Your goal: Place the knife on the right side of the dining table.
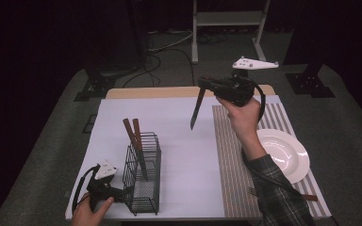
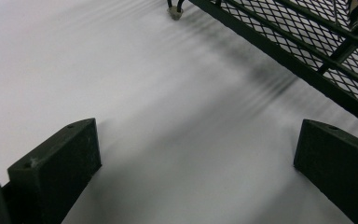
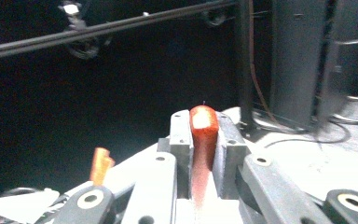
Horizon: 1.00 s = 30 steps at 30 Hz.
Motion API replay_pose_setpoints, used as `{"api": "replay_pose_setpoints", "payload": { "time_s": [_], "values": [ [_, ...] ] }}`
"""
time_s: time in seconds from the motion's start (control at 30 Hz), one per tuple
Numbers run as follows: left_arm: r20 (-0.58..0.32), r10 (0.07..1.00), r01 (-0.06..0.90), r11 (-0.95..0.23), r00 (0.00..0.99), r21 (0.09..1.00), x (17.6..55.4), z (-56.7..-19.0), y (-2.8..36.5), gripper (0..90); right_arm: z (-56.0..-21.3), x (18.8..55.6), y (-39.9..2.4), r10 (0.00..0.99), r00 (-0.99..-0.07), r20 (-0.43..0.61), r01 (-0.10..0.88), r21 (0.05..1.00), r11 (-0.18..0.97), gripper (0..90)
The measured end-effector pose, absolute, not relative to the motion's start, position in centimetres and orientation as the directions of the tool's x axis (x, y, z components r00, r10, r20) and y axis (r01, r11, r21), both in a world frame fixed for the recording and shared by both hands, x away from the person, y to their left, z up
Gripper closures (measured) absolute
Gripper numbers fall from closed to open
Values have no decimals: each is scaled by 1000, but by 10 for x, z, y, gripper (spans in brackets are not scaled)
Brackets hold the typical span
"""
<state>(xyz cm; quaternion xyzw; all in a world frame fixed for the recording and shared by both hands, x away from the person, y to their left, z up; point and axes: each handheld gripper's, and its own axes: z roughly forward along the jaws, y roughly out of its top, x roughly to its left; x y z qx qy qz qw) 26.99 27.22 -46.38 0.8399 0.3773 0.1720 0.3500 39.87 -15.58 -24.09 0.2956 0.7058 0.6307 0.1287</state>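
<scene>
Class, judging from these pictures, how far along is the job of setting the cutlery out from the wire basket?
Done: a fork already lies near the plate on the striped mat. In hand: the right tool is shut on a knife, held above the table. Left: two wooden-handled pieces stand in the wire basket, with the left tool, open, beside it.

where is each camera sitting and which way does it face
High view: above the person's side, looking forward and down on the table; both forearms, left gripper, right gripper holding a knife.
Left gripper view: low over the white cover, between its open jaws, facing the wire caddy.
Right gripper view: along its shut jaws clamping the knife's wooden handle, facing the dark room.
Shared: the caddy shows in high and left gripper views.
</scene>
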Motion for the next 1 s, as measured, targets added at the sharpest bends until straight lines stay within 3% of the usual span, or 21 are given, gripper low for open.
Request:
{"api": "replay_pose_setpoints", "payload": {
  "time_s": [1.0],
  "values": [
    [24,755,513,-469,656,718,270,-464,272,0,-313,431,-241,818,-543,189,307,952,-16,795]
  ]
}}
